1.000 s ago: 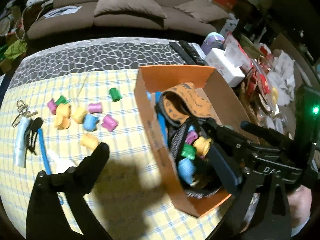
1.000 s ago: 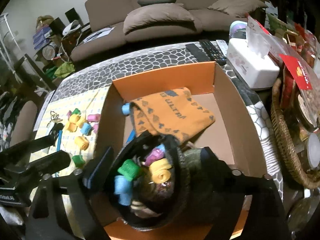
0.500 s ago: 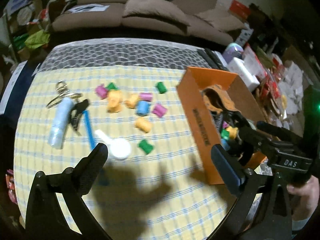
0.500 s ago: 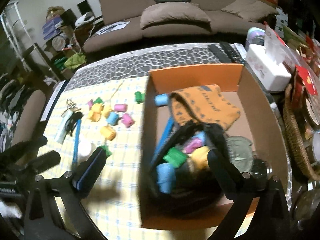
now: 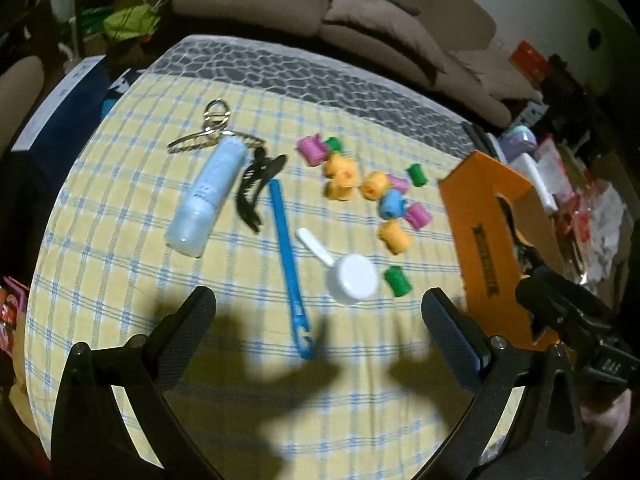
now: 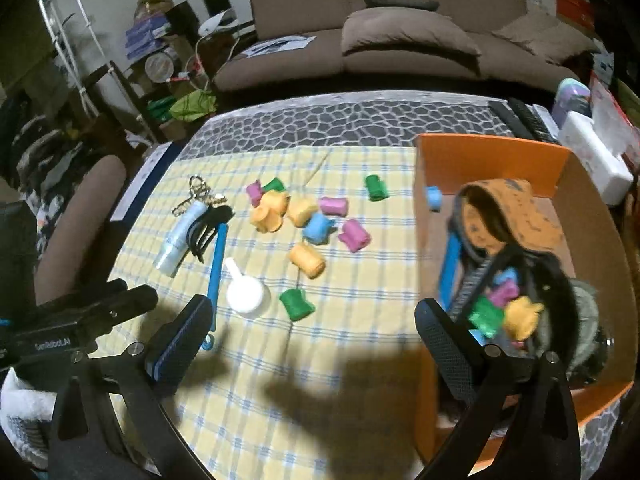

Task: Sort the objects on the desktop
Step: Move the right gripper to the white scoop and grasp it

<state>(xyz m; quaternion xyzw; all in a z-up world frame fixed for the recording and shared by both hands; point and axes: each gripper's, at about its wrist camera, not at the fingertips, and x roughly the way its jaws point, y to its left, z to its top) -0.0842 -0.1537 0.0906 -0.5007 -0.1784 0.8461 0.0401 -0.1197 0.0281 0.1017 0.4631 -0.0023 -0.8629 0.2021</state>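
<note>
Claws, left claw (image 5: 318,320) and right claw (image 6: 312,324), hang spread and empty above scattered hair rollers (image 6: 306,260) beside the orange box (image 6: 492,160).

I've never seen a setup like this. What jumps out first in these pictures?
A scatter of bright plastic hair rollers in pink, yellow, blue and green lies mid-table on the yellow checked tablecloth. To their right stands an open orange cardboard box, already holding more rollers in a black pouch. Both grippers hover open and empty.
</note>
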